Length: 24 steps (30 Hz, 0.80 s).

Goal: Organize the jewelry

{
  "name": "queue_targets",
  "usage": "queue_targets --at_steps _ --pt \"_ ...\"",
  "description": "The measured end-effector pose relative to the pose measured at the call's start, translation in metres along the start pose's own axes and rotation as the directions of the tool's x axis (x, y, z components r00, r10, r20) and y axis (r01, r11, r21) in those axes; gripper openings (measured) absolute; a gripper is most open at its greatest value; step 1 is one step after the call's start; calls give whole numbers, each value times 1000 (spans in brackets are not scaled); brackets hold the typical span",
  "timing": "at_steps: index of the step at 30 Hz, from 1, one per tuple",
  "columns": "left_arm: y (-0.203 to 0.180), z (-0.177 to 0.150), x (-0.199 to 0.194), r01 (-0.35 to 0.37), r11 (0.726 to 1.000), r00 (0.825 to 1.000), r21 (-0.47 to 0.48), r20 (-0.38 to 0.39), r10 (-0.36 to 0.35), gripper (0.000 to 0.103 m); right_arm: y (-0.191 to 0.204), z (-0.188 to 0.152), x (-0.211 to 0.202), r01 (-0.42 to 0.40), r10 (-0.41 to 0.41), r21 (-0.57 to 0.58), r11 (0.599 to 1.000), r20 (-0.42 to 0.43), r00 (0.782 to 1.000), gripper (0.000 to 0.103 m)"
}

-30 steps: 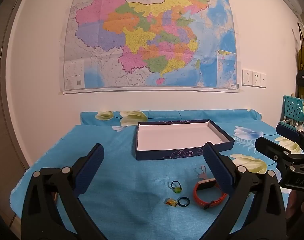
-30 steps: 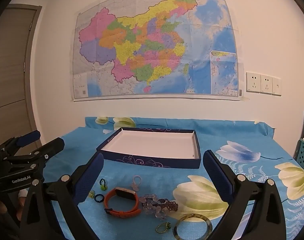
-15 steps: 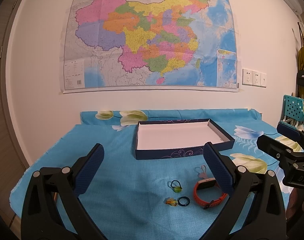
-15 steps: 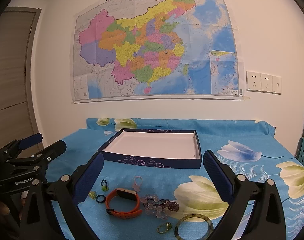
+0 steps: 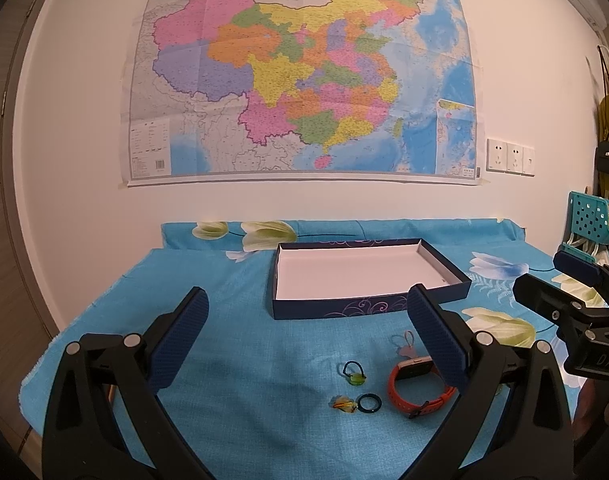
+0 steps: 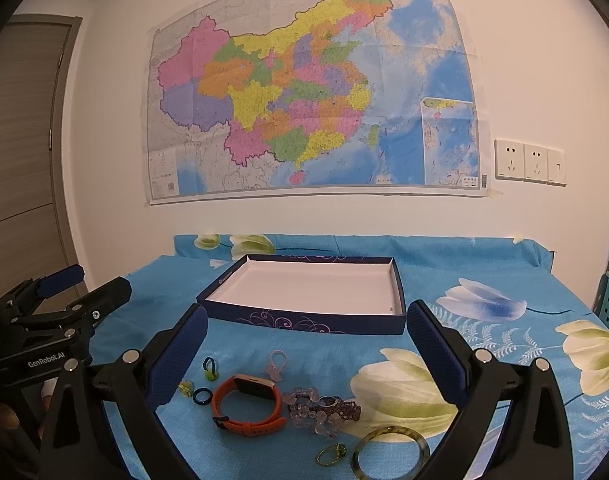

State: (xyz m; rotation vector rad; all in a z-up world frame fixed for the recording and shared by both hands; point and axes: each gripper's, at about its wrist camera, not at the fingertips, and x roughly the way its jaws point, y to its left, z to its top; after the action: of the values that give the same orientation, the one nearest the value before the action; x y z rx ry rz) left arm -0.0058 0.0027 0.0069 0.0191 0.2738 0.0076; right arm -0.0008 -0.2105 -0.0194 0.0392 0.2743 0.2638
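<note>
The left gripper (image 5: 304, 316) hung above the table with its jaws wide apart and nothing between them, and the right gripper (image 6: 306, 330) was the same, wide and holding nothing. Each gripper was seen also at the edge of the other camera's view. On the blue flowered cloth (image 6: 484, 280) stood a shallow dark blue box (image 6: 316, 322) with a white inside, and it held no jewelry. All the jewelry lay on the cloth in front of the box, near the grippers and apart from them. An orange watch (image 6: 248, 404) lay in the middle. Left of it were a dark blue ring (image 6: 202, 395), a small yellow piece (image 6: 185, 387) just beside that ring, and a green ring (image 6: 209, 368) a little farther back. Behind the watch lay a pale pink piece (image 6: 276, 366); its kind I could not tell. Right of the watch, touching it or nearly so, was a bead bracelet (image 6: 324, 408). Nearer to the camera lay a green bangle (image 6: 390, 450), and just left of it a yellow-green ring (image 6: 331, 453). On the wall behind the table hung a large map (image 6: 312, 88), with sockets (image 6: 530, 162) to its right.
</note>
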Motion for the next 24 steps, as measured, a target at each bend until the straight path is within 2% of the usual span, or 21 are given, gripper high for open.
queue_targets --at_steps 24 --pt "8 6 -5 -27 1000 999 4 32 27 98 -4 -2 2 11 -11 7 1000 7 1000 96"
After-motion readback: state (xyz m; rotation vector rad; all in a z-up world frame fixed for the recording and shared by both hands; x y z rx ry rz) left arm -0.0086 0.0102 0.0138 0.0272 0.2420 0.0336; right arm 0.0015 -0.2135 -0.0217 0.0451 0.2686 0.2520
